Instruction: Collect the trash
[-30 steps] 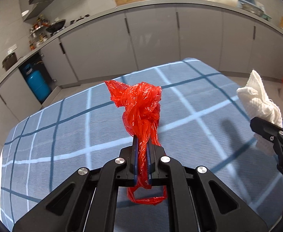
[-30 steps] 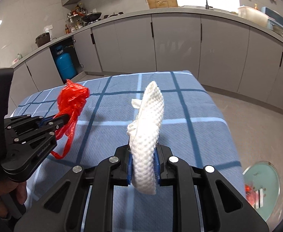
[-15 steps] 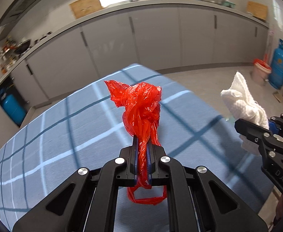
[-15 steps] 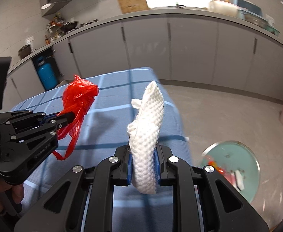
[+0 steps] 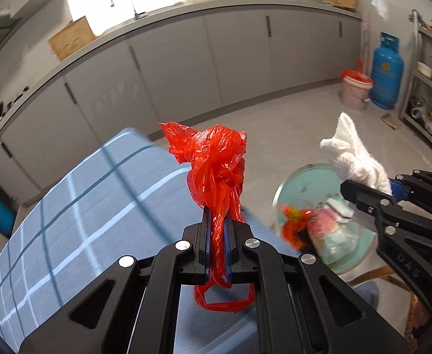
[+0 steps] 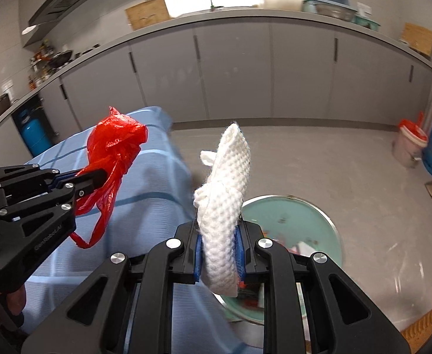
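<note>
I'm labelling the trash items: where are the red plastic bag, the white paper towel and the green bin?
red plastic bag [image 5: 216, 159], left wrist view, on its knotted bulge.
white paper towel [image 6: 227, 185], right wrist view, on its dimpled middle.
green bin [image 6: 298, 215], right wrist view, on its bare inner wall.

We see red plastic bag [image 5: 216, 162], crumpled, knotted, upright, up-left of trash bin [image 5: 292, 183]. White waffle-textured paper wad [image 6: 224, 200] upright just above bin's near rim; bin open, teal, holds scraps.
</note>
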`<state>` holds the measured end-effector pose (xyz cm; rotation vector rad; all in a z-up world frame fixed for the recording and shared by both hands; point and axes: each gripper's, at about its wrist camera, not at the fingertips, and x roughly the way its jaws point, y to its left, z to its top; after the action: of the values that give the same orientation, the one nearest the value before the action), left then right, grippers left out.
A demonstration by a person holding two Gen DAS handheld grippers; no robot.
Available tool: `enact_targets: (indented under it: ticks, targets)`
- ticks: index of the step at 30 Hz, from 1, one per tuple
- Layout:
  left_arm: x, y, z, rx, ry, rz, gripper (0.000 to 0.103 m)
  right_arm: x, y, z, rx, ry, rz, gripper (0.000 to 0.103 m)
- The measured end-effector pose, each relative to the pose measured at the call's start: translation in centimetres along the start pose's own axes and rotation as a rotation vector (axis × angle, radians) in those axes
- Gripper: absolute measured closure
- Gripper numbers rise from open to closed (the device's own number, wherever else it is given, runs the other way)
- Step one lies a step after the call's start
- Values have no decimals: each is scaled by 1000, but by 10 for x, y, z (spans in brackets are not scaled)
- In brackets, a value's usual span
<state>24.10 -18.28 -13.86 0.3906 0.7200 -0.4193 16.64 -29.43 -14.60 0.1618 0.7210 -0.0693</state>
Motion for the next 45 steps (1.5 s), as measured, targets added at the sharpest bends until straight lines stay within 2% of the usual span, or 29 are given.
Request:
enact_targets:
  ticks: [7, 9, 10, 11, 12, 13, 17, 18, 21, 25, 33, 45]
  targets:
    - [20, -40, 12, 45, 6, -69, 95, 10, -44, -8, 47, 11, -75, 84]
    - [28, -50, 15, 59, 9, -86, 94, 16, -53, -8, 63, 17, -91, 80]
    - [29, -54, 15, 64, 8, -88, 91, 19, -58, -9, 70, 15, -94, 79]
    - [31, -58, 15, 69, 6, -88, 74, 22, -63, -10, 76, 11, -104, 77]
    - [34, -61, 14, 76, 11, -80, 62, 26, -68, -11, 88, 17, -112, 67]
    - [35, -63, 13, 79, 4, -70, 49, 28, -69, -12, 96, 22, -109, 62]
    - [38, -67, 10, 99, 7, -45, 33, 33, -83, -23, 131, 29, -114, 44]
    - [38, -65, 9, 95, 8, -38, 32, 33, -85, -25, 142, 30, -115, 44]
    - [37, -57, 8, 81, 18, -27, 30, 26, -88, -29, 165, 21, -123, 37]
    - [21, -49, 6, 65, -5, -6, 22, 7, -86, -32, 182, -1, -117, 32]
    - [-20, -22, -3, -2, -50, 13, 21, -41, -68, -31, 159, -67, -110, 30]
    - [-75, 0, -1, -59, -150, 17, 21, -88, -37, -16, 99, -137, -113, 30]
